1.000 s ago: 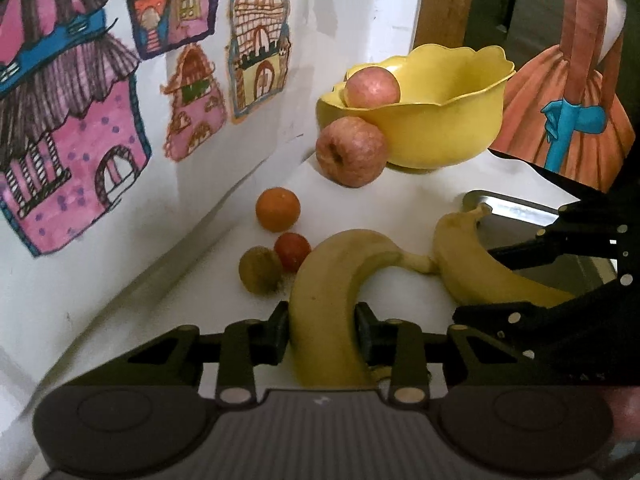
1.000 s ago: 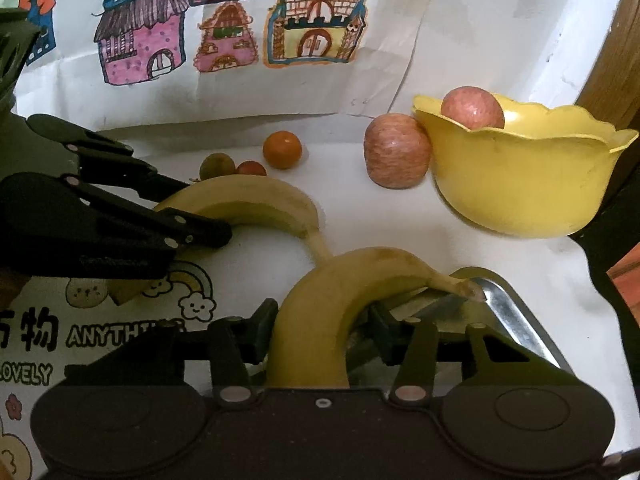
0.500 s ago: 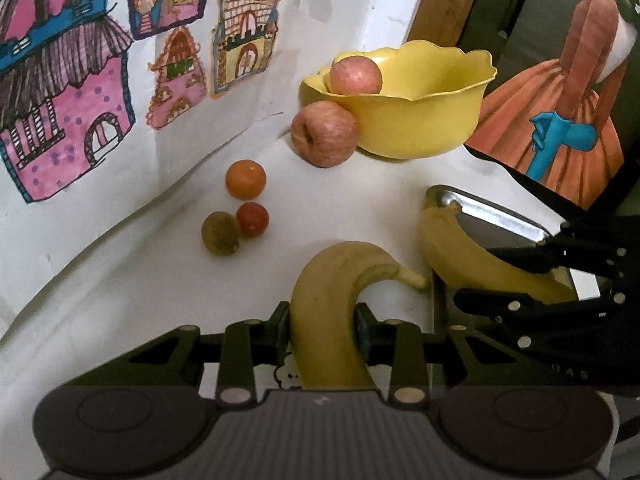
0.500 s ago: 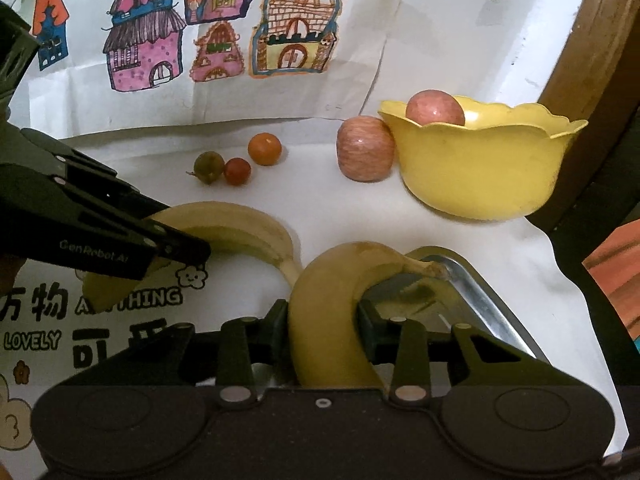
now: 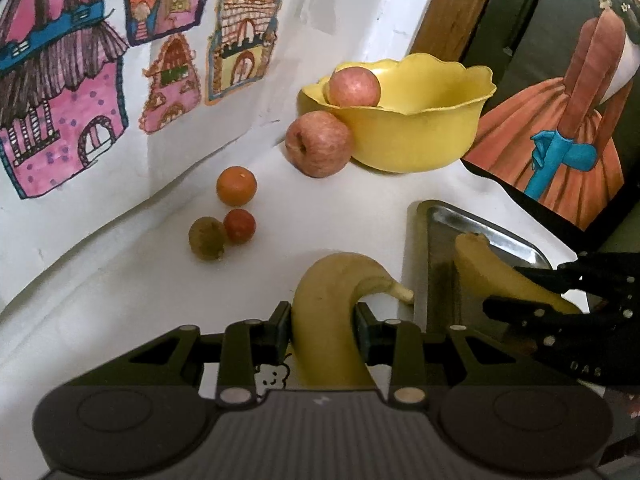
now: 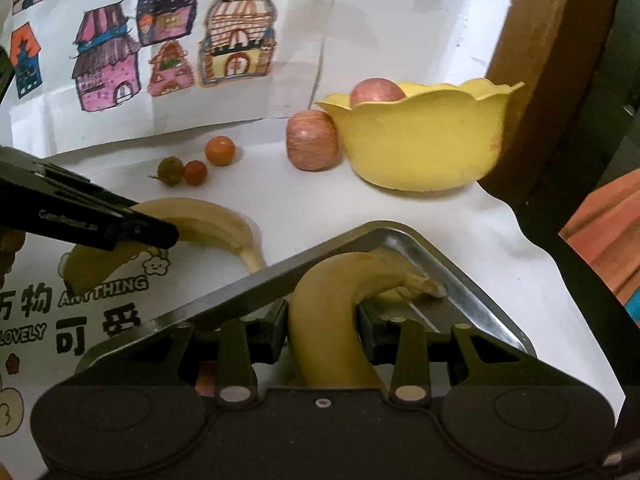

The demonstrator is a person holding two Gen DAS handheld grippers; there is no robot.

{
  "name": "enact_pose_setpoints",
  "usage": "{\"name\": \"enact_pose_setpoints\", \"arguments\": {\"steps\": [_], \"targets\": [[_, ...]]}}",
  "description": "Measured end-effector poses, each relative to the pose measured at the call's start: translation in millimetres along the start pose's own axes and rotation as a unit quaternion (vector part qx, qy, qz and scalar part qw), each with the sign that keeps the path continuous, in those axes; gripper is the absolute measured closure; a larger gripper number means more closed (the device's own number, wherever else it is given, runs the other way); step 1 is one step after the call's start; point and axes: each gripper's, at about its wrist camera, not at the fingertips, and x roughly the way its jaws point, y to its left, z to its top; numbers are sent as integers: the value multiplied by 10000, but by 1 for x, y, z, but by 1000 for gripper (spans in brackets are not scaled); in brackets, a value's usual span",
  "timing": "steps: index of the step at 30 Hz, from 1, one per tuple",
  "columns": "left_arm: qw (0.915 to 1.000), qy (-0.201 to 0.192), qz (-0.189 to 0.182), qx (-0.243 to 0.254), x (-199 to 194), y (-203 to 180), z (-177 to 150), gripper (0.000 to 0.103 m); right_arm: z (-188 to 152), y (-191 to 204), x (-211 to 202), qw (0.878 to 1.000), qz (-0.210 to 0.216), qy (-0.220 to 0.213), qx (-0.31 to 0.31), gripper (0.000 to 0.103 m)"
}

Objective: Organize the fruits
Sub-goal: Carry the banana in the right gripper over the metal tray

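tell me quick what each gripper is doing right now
Left gripper: shut on a banana, beside the metal tray.
Right gripper: shut on the other banana, over the tray.

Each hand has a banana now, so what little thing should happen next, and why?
Probably the right hand-held gripper should lower its banana a bit and let go. That banana already sits over the metal tray, its tip near the tray floor. The left hand-held gripper holds the other banana outside the tray, over the white table, so it would likely follow.
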Motion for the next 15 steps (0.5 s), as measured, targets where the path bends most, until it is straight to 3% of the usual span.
{"name": "enact_pose_setpoints", "arguments": {"steps": [5,15], "targets": [[9997,181,-3,188,8,-3,-5,67,-5,-6,-5,10000,-32,-46,73,64],[9955,150,270,901,20,-19,-6,65,-13,-11,-10,9998,-39,-113,181,63]]}}
